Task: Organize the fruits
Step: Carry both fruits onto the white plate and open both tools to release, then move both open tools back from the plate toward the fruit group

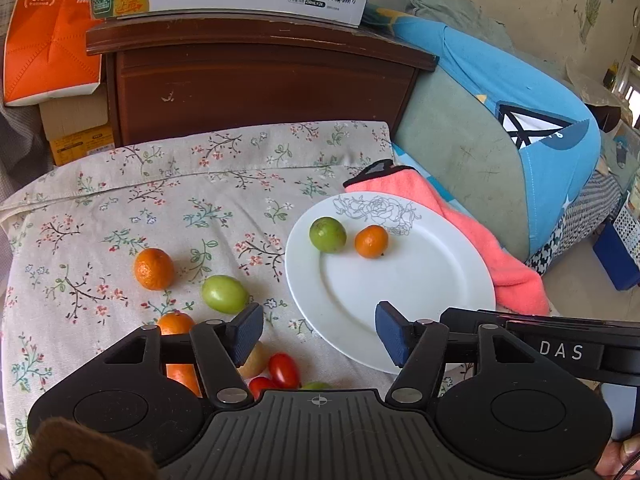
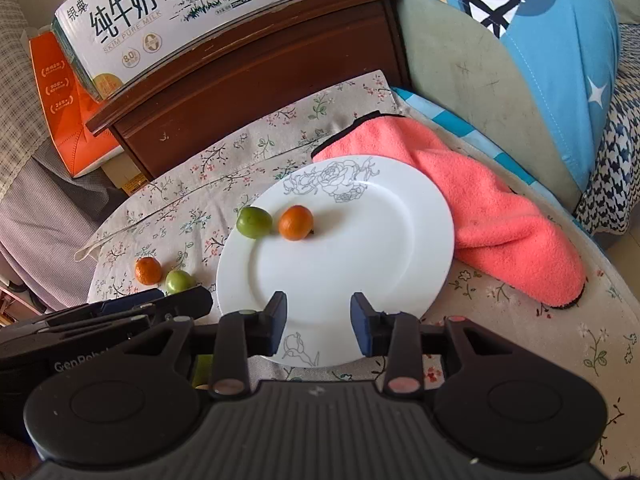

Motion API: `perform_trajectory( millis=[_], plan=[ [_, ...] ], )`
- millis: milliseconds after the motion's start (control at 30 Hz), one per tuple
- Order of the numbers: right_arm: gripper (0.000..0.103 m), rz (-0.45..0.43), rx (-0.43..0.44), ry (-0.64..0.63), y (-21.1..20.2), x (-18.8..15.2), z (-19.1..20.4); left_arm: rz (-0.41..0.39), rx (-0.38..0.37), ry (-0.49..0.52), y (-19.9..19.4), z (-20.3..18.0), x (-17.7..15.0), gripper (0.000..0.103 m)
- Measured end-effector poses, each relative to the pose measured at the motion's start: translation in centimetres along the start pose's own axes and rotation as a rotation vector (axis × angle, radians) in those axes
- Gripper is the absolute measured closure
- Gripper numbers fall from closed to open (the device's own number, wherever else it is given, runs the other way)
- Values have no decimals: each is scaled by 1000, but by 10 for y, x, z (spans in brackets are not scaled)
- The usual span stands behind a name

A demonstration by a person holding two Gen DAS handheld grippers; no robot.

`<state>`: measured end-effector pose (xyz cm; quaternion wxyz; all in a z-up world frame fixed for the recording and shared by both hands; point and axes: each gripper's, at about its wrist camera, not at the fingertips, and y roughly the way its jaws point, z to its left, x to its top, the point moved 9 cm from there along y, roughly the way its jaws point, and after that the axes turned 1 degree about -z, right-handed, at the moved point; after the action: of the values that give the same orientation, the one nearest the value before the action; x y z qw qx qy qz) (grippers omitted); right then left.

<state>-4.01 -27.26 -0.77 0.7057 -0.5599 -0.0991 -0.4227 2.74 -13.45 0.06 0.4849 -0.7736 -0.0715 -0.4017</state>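
A white plate (image 1: pixel 400 292) (image 2: pixel 360 248) with a rose drawing lies on the flowered cloth (image 1: pixel 120 208). On it sit a green fruit (image 1: pixel 327 235) (image 2: pixel 253 221) and a small orange (image 1: pixel 371 241) (image 2: pixel 296 222), side by side. Left of the plate on the cloth lie another orange (image 1: pixel 153 269) (image 2: pixel 148 271) and a green fruit (image 1: pixel 224 293) (image 2: pixel 179 281). A third orange (image 1: pixel 176 324), two cherry tomatoes (image 1: pixel 283 370) and a tan fruit (image 1: pixel 254 362) are partly hidden behind my left gripper (image 1: pixel 318 320), which stands open and empty at the plate's near-left rim. My right gripper (image 2: pixel 319 312) is open over the plate's near edge, nothing between its pads.
A pink towel (image 2: pixel 500 216) lies right of the plate, partly under its rim. Behind the cloth stands a dark wooden cabinet (image 1: pixel 260 88) with a milk carton box (image 2: pixel 168 12) on top and an orange box (image 1: pixel 44 40) beside it. A blue cushion (image 1: pixel 520 112) is at the right.
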Motion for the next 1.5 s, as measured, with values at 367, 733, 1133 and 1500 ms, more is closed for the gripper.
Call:
perform_trajectory(
  millis=[367,733,1133,1500],
  plan=[
    [63,22,59,-102,-3,-14,30,26,70,-19,-23,42,-7,31],
    [63,98,117,-179,4,-39,54,75,87,-23,-35,56,-32,31],
    [63,157,140,-237,13,-58,72,131,82,-18,-49,57,-75,31],
    [63,189,132,-267,22,-67,77,149,39,59,-43,28,-98,37]
  ],
)
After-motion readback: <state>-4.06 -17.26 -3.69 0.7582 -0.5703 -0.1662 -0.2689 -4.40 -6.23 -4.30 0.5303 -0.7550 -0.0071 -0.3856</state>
